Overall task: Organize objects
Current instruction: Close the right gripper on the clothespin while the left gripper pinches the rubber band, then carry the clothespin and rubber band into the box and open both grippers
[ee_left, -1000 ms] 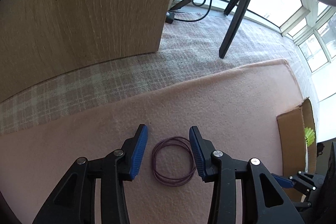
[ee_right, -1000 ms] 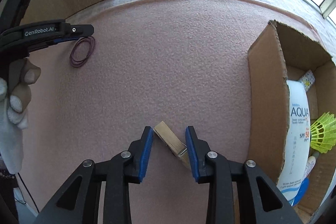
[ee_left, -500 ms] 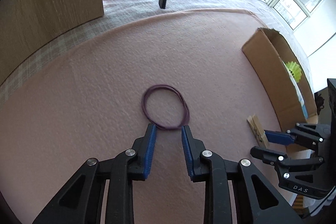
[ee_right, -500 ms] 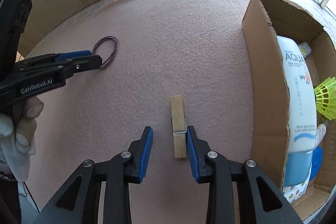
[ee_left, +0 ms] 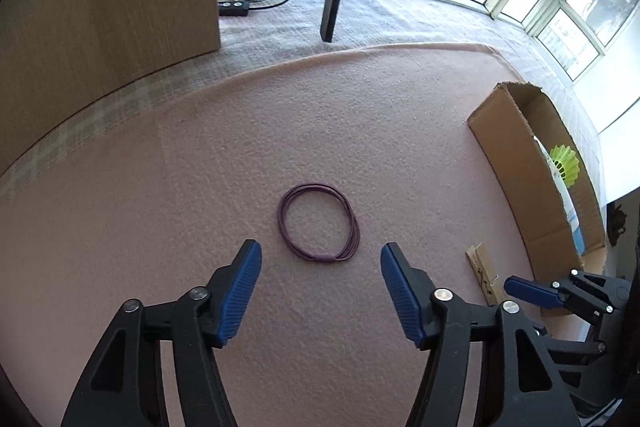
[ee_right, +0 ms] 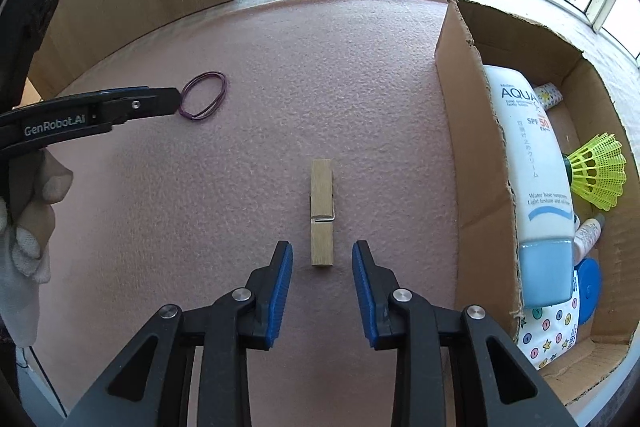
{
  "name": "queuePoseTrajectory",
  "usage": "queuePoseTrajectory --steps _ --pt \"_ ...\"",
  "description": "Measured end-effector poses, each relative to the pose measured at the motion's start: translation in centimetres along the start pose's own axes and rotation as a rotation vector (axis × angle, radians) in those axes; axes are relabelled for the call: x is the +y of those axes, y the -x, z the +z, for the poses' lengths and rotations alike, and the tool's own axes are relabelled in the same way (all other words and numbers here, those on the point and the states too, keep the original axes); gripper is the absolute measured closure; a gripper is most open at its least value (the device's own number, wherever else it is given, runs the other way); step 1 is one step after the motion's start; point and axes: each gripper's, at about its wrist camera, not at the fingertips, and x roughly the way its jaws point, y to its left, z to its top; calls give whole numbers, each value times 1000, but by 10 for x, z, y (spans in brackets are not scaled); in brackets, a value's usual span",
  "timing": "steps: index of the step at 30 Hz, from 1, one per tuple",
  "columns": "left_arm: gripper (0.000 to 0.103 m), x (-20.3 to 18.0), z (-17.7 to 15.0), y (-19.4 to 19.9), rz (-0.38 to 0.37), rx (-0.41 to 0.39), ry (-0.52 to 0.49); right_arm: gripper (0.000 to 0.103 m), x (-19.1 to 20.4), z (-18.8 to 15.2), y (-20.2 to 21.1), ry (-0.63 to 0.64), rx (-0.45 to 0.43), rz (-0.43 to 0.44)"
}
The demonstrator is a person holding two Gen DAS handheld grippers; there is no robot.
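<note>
A pink blanket [ee_right: 320, 75] fills most of both views. In the right wrist view an open cardboard box [ee_right: 460, 131] stands along the right edge, holding a white sunscreen tube [ee_right: 532, 167] laid lengthwise, a yellow-green shuttlecock [ee_right: 598, 177] at the far right and a few small items I cannot make out. The left tongs [ee_left: 320, 263] sit at the bottom centre of the left wrist view; their jaws have just been opening and now stand wide with nothing between them, the purple rubber bands [ee_left: 319, 223] lying flat just beyond the tips. The right tongs [ee_right: 322, 265] at the bottom centre are partly open and grip nothing; the near end of the wooden clothespin [ee_right: 322, 213] lies between the tips, touching neither pad.
</note>
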Motion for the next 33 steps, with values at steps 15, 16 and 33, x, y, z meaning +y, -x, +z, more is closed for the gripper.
queuePoseTrajectory --steps 15,16,33 --pt "101 5 4 -12 43 14 33 93 9 11 -18 72 3 -36" --pt "101 6 3 -11 44 13 41 93 9 10 -17 78 1 -39" --pt "101 -59 32 103 -56 -191 37 93 -43 3 82 22 -186 73"
